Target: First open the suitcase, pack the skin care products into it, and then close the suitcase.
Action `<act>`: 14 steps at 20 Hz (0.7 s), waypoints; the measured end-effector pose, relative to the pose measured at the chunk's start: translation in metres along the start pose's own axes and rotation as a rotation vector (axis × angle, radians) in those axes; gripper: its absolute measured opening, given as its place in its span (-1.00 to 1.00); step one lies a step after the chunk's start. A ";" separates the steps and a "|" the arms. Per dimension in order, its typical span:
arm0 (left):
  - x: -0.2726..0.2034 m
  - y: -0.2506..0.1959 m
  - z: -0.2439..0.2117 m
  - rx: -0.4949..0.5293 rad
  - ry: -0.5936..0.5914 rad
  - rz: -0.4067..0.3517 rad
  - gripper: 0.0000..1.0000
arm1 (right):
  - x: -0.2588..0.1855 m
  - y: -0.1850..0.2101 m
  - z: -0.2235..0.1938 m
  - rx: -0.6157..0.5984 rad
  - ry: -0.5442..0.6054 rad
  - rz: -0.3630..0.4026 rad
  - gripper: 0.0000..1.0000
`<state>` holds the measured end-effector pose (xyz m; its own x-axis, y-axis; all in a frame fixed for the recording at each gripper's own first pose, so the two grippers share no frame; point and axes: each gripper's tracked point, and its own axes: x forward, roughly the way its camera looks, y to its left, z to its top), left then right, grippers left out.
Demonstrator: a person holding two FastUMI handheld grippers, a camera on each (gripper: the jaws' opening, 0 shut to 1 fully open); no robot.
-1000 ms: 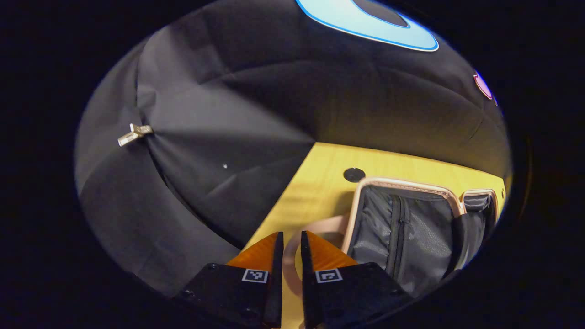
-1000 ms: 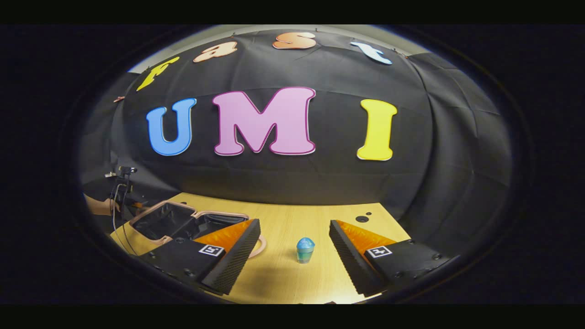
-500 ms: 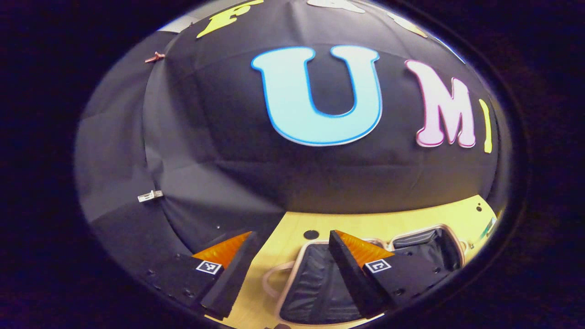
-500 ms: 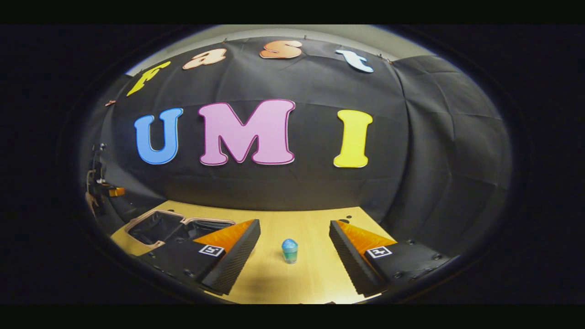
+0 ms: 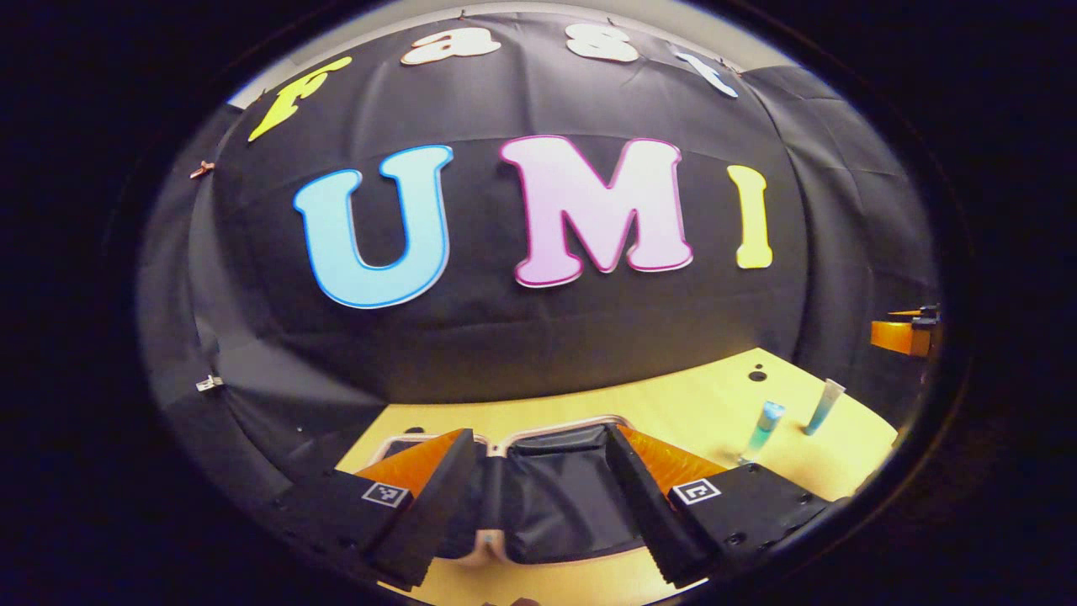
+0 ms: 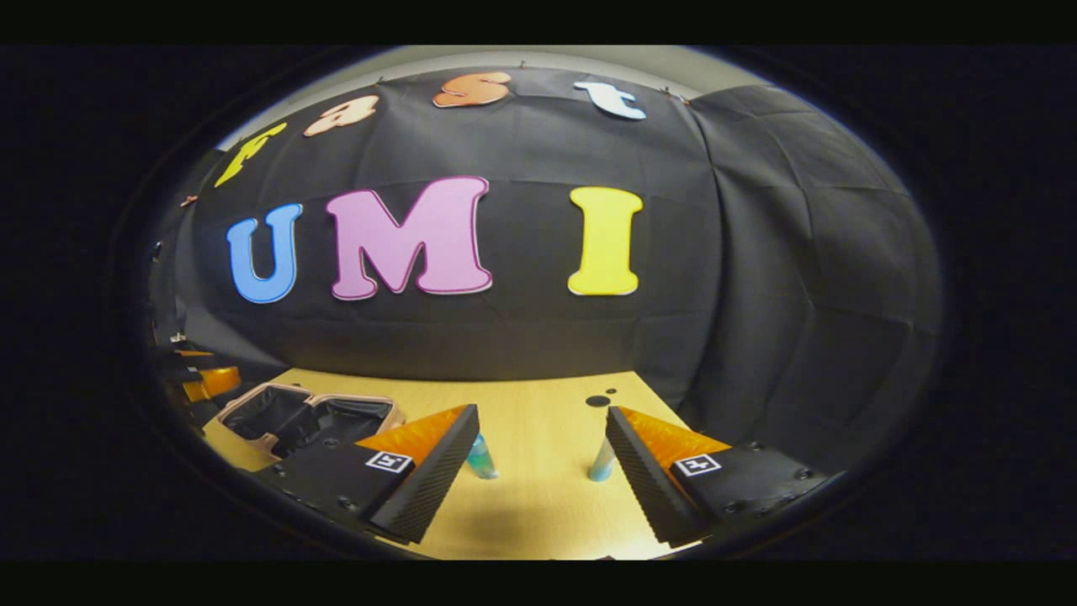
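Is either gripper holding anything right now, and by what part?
Nothing is held. Left gripper is open above the open suitcase; right gripper is open near two bottles.

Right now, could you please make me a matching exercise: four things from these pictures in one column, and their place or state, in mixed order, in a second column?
Things:
1. suitcase
2. teal-capped bottle
3. pale blue tube
4. left tool

Place or state:
A. close to the right tool's right finger
B. open, hanging over the suitcase
C. lying open on the wooden table
D. standing upright between the suitcase and the tube

Pairs: 1-C, 2-D, 3-A, 4-B
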<state>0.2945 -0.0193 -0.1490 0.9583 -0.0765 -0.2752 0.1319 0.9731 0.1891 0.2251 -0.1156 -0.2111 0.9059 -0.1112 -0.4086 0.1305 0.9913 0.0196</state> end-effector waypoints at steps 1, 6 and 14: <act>0.000 -0.032 -0.009 -0.004 -0.006 -0.045 0.96 | 0.003 -0.010 -0.004 0.012 0.005 0.001 0.94; 0.034 -0.160 -0.049 -0.008 0.051 -0.187 0.95 | 0.025 -0.048 -0.041 0.021 0.052 0.015 0.95; 0.119 -0.251 -0.116 -0.056 0.139 -0.271 0.96 | 0.064 -0.070 -0.108 0.029 0.116 0.042 0.95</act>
<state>0.3457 -0.2475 -0.3382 0.8457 -0.3079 -0.4358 0.3600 0.9321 0.0401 0.2305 -0.1849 -0.3377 0.8582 -0.0584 -0.5100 0.1060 0.9923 0.0646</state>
